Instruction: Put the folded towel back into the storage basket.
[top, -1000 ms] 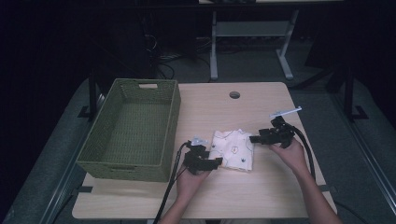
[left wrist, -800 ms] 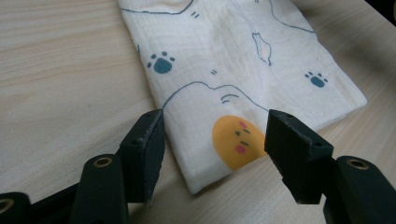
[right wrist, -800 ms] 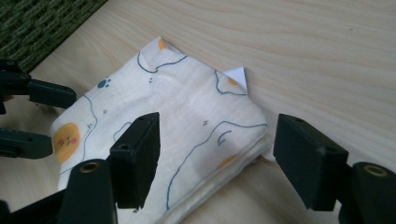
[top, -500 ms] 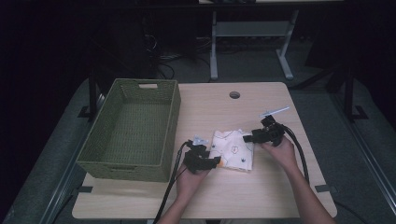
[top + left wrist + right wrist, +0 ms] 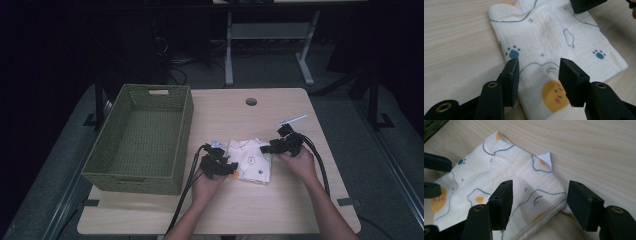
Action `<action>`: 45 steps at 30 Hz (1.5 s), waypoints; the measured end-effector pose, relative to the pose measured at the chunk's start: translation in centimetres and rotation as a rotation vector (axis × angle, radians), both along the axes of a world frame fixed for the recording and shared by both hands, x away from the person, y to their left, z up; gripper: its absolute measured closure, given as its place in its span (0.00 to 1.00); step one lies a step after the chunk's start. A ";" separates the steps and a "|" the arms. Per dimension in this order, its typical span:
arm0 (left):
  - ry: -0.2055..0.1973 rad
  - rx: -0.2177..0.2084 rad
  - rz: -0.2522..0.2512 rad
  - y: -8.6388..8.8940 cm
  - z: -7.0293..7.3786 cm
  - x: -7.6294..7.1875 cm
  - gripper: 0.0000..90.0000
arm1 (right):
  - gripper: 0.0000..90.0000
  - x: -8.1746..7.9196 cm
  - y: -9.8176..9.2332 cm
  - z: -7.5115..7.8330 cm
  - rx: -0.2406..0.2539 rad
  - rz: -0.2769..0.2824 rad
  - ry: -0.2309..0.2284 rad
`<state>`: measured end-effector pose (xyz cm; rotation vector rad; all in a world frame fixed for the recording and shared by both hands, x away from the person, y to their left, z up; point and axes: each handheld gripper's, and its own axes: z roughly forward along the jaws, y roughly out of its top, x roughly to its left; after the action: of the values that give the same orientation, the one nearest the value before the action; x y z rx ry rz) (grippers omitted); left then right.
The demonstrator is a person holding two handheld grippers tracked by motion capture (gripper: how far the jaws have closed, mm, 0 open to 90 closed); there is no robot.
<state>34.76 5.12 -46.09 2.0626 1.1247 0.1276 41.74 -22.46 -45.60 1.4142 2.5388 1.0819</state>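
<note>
The left hand-held gripper (image 5: 231, 167) lies low at the near-left edge of a folded white cloth (image 5: 251, 159); in the left gripper view its two black jaws stand spread, one at the cloth's (image 5: 554, 50) edge and the other over the fabric beside a yellow face print, with cloth showing in the gap between them and nothing pinched. The right hand-held gripper (image 5: 267, 149) lies at the cloth's right edge, its jaws pointing toward the left one; in the right gripper view these jaws are likewise spread wide — one over the cloth (image 5: 506, 180), the other over the bare wood just beyond its folded corner — and they grip nothing. The left hand-held gripper's jaw tips (image 5: 435, 173) show at the left border of that view, while a dark jaw tip of the right hand-held gripper (image 5: 586, 5) shows at the top of the left gripper view. The cloth is a soft, crinkled fabric folded into a roughly square stack, printed with blue outlines, blue paw marks and orange-yellow spots; a small white tag (image 5: 545, 158) projects from its far edge. It lies flat on the light wooden bench (image 5: 240, 220), toward the near side and slightly right of centre. A black cable trails from each gripper toward the near edge. To the left of the cloth, apart from it, stands a green woven basket (image 5: 184, 135) with cut-out handles. A round grommet hole (image 5: 251, 101) is set in the bench near its far edge.
</note>
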 end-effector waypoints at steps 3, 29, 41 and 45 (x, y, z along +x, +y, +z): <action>0.013 -0.013 0.004 0.0 0.1 0.4 0.58 | 0.41 0.0 0.2 -0.2 -0.013 0.002 0.004; 0.059 0.015 -0.029 -0.5 -0.4 0.9 0.88 | 0.77 -0.6 1.8 -0.4 -0.114 -0.001 -0.037; 0.097 -0.067 -0.011 0.0 -0.6 1.1 0.91 | 0.89 0.2 -0.6 -1.8 0.209 -0.056 0.139; 0.091 -0.084 -0.014 0.1 0.0 0.9 0.92 | 0.89 0.0 -1.0 -1.1 0.259 -0.061 0.143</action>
<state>35.68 5.24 -46.07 2.0183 1.1501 -0.0208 41.72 -23.51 -46.73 1.6742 2.5011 1.3878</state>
